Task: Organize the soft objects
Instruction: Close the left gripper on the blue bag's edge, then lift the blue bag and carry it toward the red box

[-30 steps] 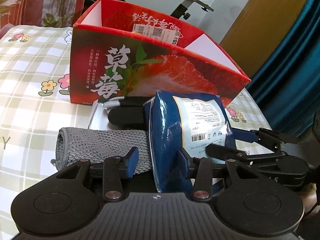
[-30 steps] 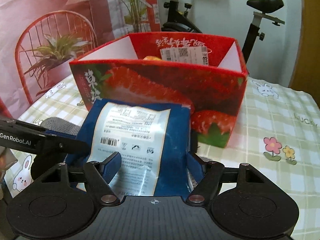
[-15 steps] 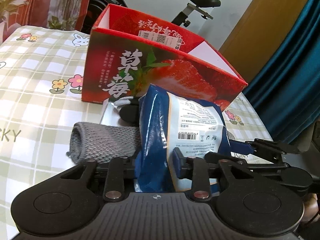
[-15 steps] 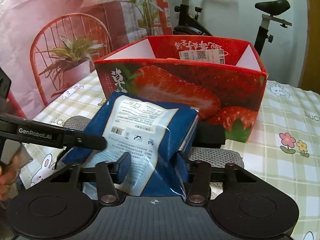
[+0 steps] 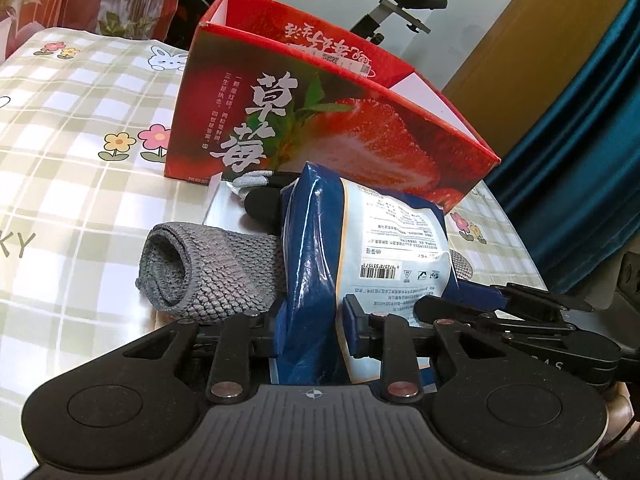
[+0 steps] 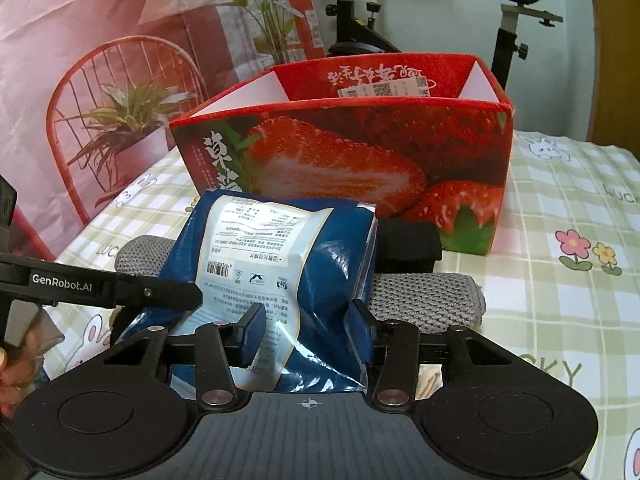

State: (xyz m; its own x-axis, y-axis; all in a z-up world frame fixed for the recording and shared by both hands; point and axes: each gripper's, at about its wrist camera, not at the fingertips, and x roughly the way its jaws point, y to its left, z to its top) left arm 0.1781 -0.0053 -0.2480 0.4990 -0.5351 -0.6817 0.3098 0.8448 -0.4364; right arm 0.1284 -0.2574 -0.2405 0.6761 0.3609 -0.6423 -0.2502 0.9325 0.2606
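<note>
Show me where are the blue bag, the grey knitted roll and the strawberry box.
blue bag [image 6: 340,248]: right wrist view, its blue front beside the label.
grey knitted roll [image 5: 208,272]: left wrist view, its knitted side.
strawberry box [image 6: 360,152]: right wrist view, its front wall.

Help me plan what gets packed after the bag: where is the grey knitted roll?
The grey knitted roll lies on the table behind the blue bag, in front of the red strawberry box, beside a black roll.

"GenRobot.AI" in white on left hand-held gripper [image 6: 192,296] arm. "草莓" on strawberry box [image 5: 320,132] front. Barcode, fine print on blue packet [image 6: 280,264], unreadable. "LUCKY" fragments on tablecloth [image 6: 560,320].
</note>
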